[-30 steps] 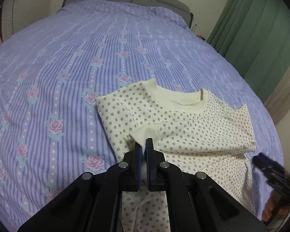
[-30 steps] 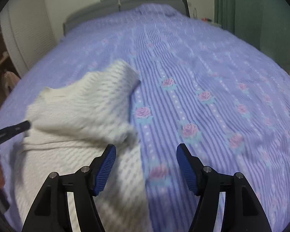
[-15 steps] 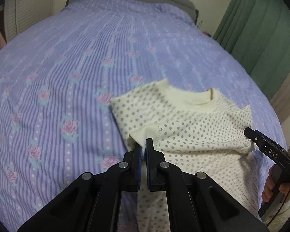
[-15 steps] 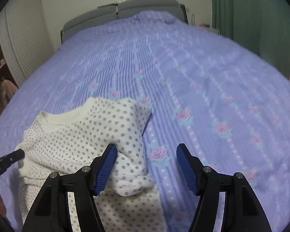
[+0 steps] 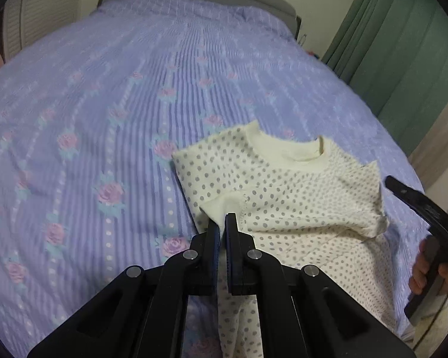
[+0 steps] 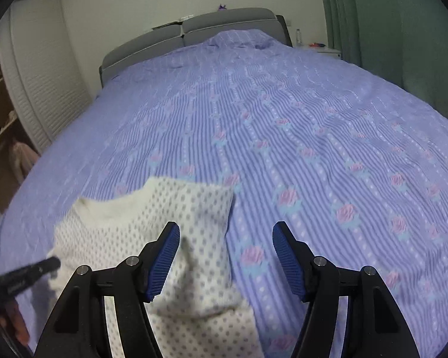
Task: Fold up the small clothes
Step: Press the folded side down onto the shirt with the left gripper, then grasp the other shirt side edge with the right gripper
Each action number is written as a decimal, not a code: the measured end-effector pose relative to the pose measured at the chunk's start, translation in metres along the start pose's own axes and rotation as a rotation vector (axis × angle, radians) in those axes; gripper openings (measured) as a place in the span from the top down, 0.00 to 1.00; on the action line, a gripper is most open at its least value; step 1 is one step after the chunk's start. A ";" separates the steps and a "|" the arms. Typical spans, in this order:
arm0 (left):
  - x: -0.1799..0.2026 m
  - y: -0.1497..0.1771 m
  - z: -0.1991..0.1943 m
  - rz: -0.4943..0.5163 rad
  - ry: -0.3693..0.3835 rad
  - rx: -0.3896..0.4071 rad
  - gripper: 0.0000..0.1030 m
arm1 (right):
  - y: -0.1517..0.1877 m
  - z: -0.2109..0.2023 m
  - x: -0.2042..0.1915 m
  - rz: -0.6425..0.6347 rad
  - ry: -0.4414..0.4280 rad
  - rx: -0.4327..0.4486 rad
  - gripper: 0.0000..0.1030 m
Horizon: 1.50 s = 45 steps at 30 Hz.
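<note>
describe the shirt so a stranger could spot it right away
Look at the big bed with the purple rose-striped cover. Near its foot lies a small cream shirt, pinched by the left tongs. Its grey dots and plain cream collar set it apart.

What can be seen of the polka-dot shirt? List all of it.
The polka-dot shirt is a small cream garment with grey dots and a plain cream ribbed collar, soft knit by its look. It lies on the striped, rose-patterned bedspread, collar toward the headboard, with both sleeves folded in over the body. The left gripper is shut on the left sleeve's edge. The right gripper hangs open above the shirt's right edge, touching nothing.
</note>
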<state>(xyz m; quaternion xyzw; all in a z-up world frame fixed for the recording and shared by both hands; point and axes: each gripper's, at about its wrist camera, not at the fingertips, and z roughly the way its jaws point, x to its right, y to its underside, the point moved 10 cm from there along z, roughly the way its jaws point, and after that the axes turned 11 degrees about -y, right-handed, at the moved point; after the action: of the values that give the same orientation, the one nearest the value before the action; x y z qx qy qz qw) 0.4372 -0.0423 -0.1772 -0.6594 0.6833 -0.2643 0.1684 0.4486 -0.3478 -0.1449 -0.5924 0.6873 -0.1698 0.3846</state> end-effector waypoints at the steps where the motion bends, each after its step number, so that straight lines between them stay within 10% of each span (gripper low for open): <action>1: -0.002 -0.001 -0.003 0.003 -0.007 0.010 0.94 | -0.004 0.006 0.003 -0.009 0.022 -0.013 0.37; 10: -0.009 0.007 0.000 -0.010 0.013 -0.023 0.94 | 0.008 0.061 0.008 -0.109 0.188 -0.099 0.37; 22: -0.011 0.017 0.000 0.020 -0.013 -0.031 0.92 | 0.035 -0.018 0.012 -0.124 0.171 -0.029 0.37; 29: -0.016 0.022 -0.018 -0.050 -0.032 -0.043 0.48 | 0.063 -0.020 0.015 -0.080 0.126 -0.073 0.37; 40: -0.004 0.044 0.000 -0.305 0.217 -0.180 0.65 | 0.075 -0.015 0.010 -0.123 0.131 -0.100 0.37; 45: 0.008 0.038 -0.006 -0.239 0.180 -0.184 0.81 | 0.072 -0.013 0.010 -0.119 0.136 -0.102 0.37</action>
<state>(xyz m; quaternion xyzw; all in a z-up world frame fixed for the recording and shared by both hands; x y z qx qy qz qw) 0.4020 -0.0500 -0.1937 -0.7224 0.6335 -0.2767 0.0127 0.3900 -0.3432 -0.1894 -0.6382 0.6830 -0.1970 0.2956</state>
